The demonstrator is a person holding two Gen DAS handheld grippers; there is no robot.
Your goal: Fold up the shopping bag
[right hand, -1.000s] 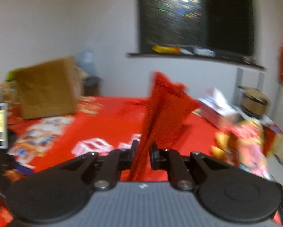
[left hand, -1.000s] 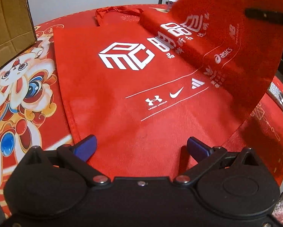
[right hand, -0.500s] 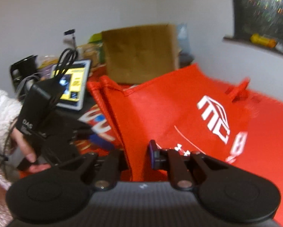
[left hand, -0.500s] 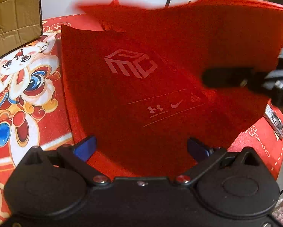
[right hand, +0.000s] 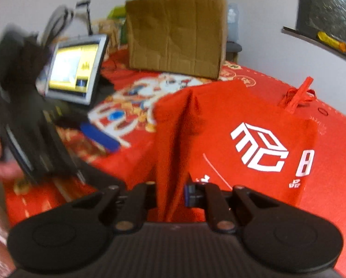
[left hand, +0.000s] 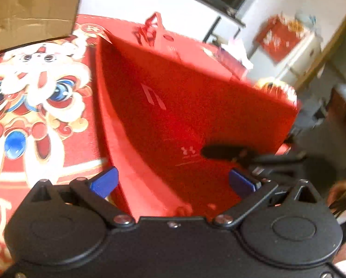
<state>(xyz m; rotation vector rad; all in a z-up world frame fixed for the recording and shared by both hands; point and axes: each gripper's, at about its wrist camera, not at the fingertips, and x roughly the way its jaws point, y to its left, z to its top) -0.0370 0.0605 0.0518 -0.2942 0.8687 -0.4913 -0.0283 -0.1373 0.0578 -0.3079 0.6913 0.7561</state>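
The red non-woven shopping bag (right hand: pixel 254 143) lies on the table's red lion-dance tablecloth (left hand: pixel 41 106), in front of the cardboard box (right hand: pixel 175 34), its white cube logo (right hand: pixel 258 148) facing up and its handles (right hand: pixel 299 96) at the end away from the cameras. The right gripper (right hand: pixel 170 194) is clamped on a gathered edge of the bag, the cloth rising in a ridge from between its fingers, so one side panel stands lifted off the cloth and leans over the part lying flat. The left gripper (left hand: pixel 173 183) has its blue-tipped fingers spread wide with nothing between them, poised over the near edge of the bag on the side towards the box. I judge the step in hand to be a lengthwise fold, with the raised half being carried across. The next move calls for laying that panel down with edges matched, and the left gripper could press the crease so the light fabric does not slide or spring back.
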